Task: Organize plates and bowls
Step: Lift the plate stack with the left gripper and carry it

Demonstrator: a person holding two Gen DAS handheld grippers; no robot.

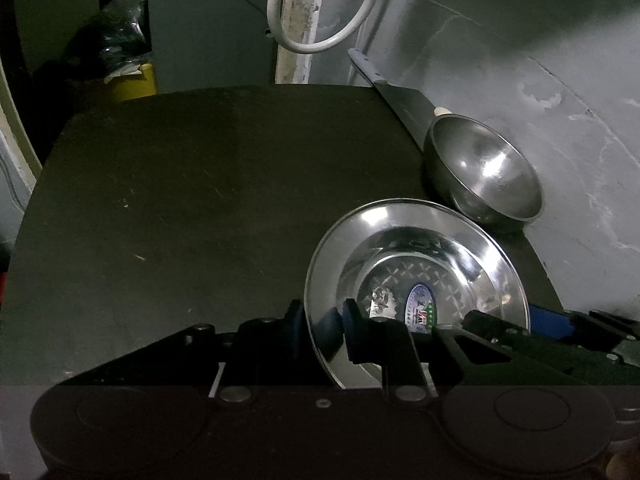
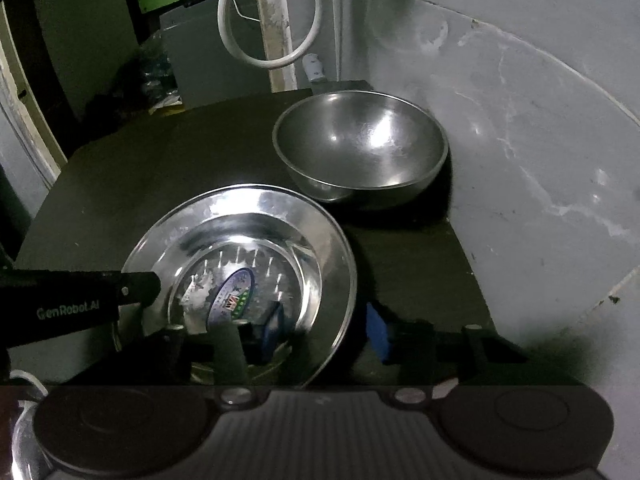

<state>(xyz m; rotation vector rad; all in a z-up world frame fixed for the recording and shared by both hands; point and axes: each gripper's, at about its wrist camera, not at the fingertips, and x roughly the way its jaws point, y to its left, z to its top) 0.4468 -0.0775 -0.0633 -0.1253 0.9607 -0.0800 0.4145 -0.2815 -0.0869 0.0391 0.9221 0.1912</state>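
Plate [image 1: 416, 280] rim pinched by L gripper [image 1: 320, 330].

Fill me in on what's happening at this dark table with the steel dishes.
A person is working two handheld tongs on a shiny steel plate lying on the dark table. The left tongs straddle the plate's left rim, and the right tongs straddle its right rim, with blue pads on either side of the edge. A steel bowl stands untouched behind the plate, near the grey wall.
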